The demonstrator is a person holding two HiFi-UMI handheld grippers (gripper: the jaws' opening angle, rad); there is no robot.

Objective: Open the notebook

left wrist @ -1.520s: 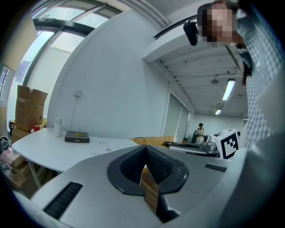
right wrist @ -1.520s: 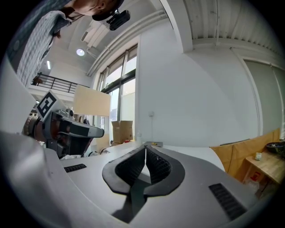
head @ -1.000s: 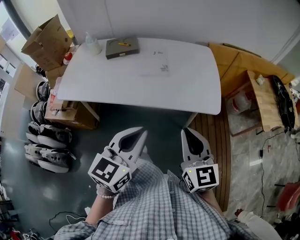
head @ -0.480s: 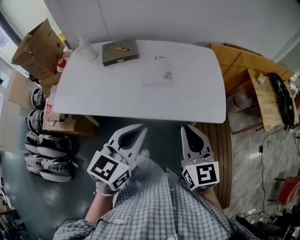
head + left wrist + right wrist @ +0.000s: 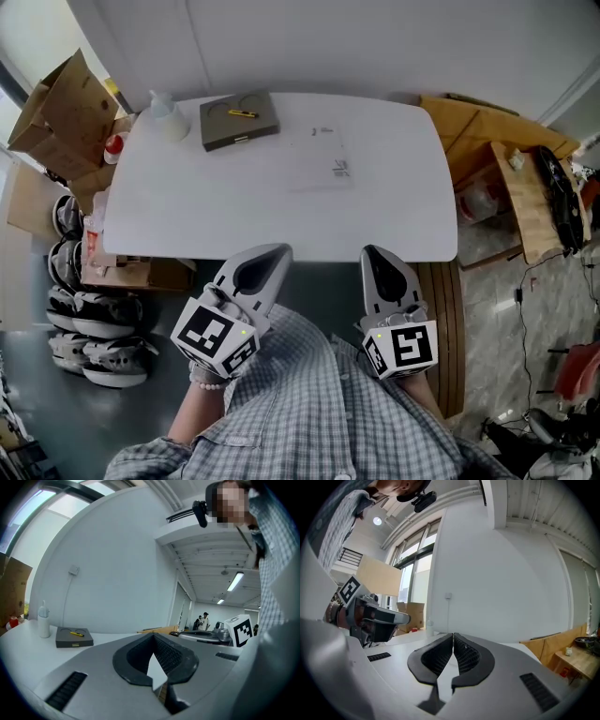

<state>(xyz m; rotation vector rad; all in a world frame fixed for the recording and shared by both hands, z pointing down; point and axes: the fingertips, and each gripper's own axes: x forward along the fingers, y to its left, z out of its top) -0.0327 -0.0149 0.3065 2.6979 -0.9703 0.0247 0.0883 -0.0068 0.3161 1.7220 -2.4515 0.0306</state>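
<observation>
The notebook (image 5: 239, 119) is a closed grey book lying at the far left of the white table (image 5: 234, 206), with a yellow pen (image 5: 246, 113) on its cover. In the left gripper view the notebook (image 5: 74, 637) lies far ahead to the left. My left gripper (image 5: 278, 251) and right gripper (image 5: 372, 251) are held side by side at the table's near edge, far from the notebook. Both are shut with nothing between the jaws, as the left gripper (image 5: 153, 637) and the right gripper (image 5: 453, 635) show in their own views.
A clear bottle (image 5: 167, 117) stands just left of the notebook. Sheets of paper (image 5: 323, 159) lie mid-table. Cardboard boxes (image 5: 56, 103) and shoes (image 5: 94, 319) fill the floor at the left. Wooden furniture (image 5: 487, 141) stands at the right.
Both grippers have come forward together to the table's near edge, and the table now sits closer in the head view. The jaws stayed shut.
</observation>
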